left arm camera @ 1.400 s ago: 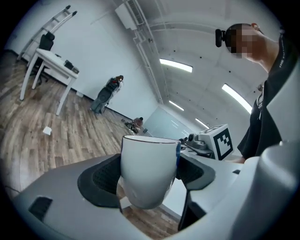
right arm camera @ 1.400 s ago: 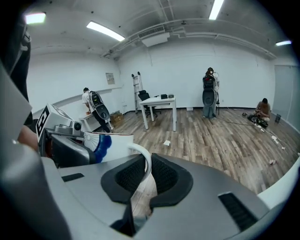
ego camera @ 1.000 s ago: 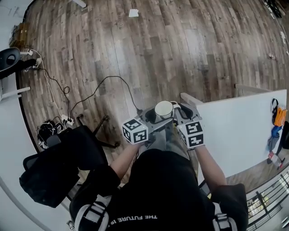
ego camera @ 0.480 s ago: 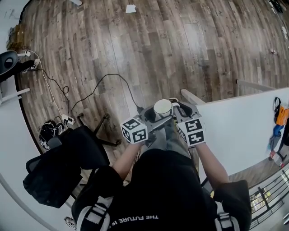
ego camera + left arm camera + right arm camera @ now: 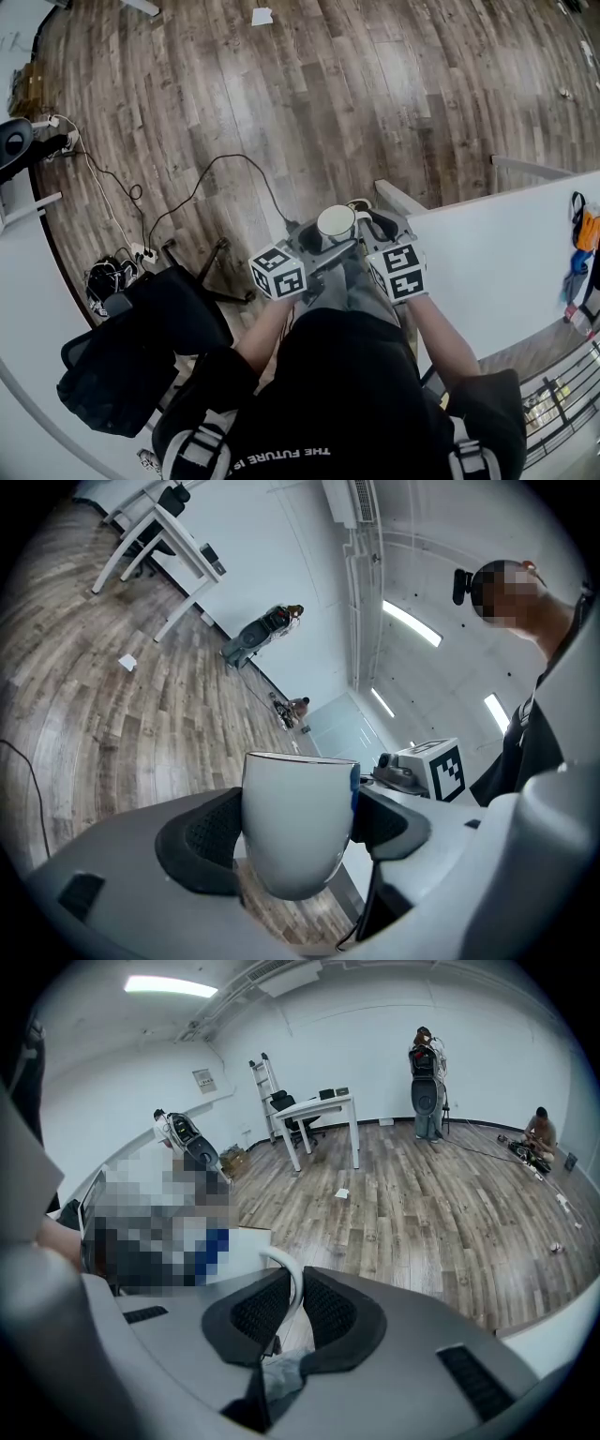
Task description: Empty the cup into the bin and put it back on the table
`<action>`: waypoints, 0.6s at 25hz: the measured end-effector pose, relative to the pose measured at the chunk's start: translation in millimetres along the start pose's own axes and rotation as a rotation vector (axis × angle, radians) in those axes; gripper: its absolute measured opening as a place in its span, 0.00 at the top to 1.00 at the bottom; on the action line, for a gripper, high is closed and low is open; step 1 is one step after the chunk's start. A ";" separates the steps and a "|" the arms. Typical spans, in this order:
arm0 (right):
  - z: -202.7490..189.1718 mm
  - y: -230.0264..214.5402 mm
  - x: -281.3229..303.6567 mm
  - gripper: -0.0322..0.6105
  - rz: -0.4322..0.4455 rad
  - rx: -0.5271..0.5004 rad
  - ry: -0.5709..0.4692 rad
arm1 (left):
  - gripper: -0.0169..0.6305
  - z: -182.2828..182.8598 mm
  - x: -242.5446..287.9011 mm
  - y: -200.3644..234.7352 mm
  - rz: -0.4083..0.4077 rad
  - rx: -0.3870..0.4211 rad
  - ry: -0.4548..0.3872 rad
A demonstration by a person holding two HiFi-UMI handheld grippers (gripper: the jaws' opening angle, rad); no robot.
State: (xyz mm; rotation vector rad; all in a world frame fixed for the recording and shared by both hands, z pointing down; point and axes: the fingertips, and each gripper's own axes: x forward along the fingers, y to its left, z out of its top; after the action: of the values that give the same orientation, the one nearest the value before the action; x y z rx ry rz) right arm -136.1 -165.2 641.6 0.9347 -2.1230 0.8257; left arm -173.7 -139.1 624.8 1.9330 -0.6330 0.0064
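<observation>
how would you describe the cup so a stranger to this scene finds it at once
Find the white table on the wood floor; the person stands at its corner. The left hand-held gripper clamps the cup by its body, the right hand-held gripper by its handle. Unlike the patterned cubes beside it, it is round and plain white.

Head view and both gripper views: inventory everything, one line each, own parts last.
white ceramic cup: 1, white, beside the table's corner.
white rectangular table: 1, white, right of the cup.
black office chair: 1, black, lower left.
black cables: several, black, on the wooden plank floor, left.
white paper scrap: 1, white, far floor.
white desk: 1, white, near the back wall.
left gripper: 1, grey, jaws clamped on the cup's body.
right gripper: 1, grey, jaws pinching the cup's handle.
</observation>
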 end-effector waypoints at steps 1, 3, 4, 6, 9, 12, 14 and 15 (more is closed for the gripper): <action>1.4 0.6 0.0 0.87 -0.001 0.001 -0.002 | 0.41 1.3 -0.8 -0.1 0.000 0.001 -0.001; 5.3 1.7 0.0 0.87 -0.004 0.002 -0.009 | 0.41 5.3 -2.4 -0.4 -0.001 0.008 -0.004; 7.6 1.6 -0.5 0.87 -0.005 0.002 -0.015 | 0.41 7.7 -2.7 -1.1 -0.002 0.015 -0.005; 14.6 1.5 -3.8 0.87 -0.006 -0.003 -0.036 | 0.41 13.7 -3.1 -5.3 -0.004 0.041 -0.008; 34.2 3.9 -17.6 0.87 -0.004 -0.019 -0.093 | 0.41 29.4 -6.5 -21.4 -0.012 0.112 -0.015; 63.0 7.6 -41.4 0.87 -0.022 -0.052 -0.178 | 0.41 52.8 -11.4 -47.6 -0.030 0.215 -0.039; 88.1 8.7 -64.1 0.87 -0.049 -0.089 -0.260 | 0.41 72.4 -13.6 -70.8 -0.047 0.302 -0.074; 102.4 8.6 -77.3 0.87 -0.070 -0.116 -0.310 | 0.41 83.3 -14.1 -84.0 -0.059 0.353 -0.095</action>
State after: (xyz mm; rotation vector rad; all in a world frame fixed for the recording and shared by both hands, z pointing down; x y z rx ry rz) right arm -134.8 -209.0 520.6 1.1273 -2.3556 0.5430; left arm -172.4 -178.3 512.3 2.3032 -0.6710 -0.0121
